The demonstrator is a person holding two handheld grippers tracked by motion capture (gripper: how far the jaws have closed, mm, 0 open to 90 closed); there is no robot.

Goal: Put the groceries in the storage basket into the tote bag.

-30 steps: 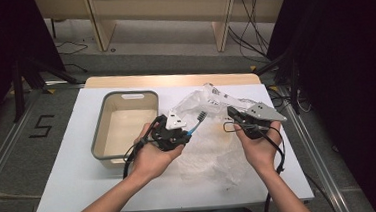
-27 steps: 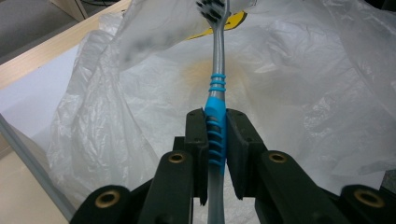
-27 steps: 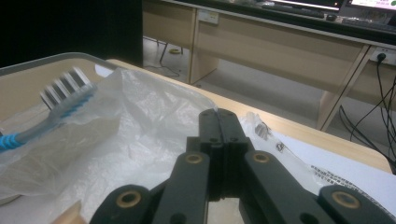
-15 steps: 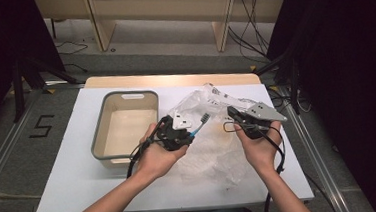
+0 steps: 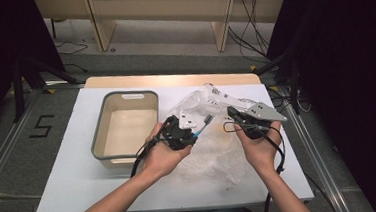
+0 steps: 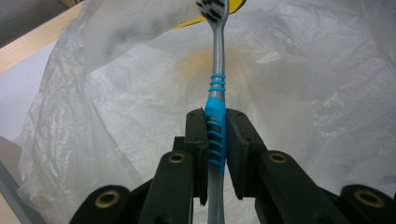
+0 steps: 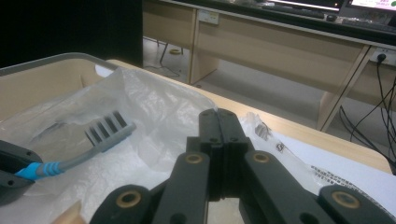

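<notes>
One toothbrush (image 5: pixel 201 126), bristle end toward right claw (image 5: pixel 231 114)

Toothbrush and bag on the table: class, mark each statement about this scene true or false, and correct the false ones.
1. The left gripper is shut on the toothbrush. True.
2. The toothbrush handle is red. False: it is grey with blue grip parts.
3. The grey bin holds the toothbrush. False: the bin looks empty, and the toothbrush is held above the clear plastic bag.
4. The right gripper has its jaws closed together. True; whether they pinch the bag's film cannot be told.
5. The bin stands on the right gripper's side of the bag. False: in the high view it stands left of the bag.
</notes>
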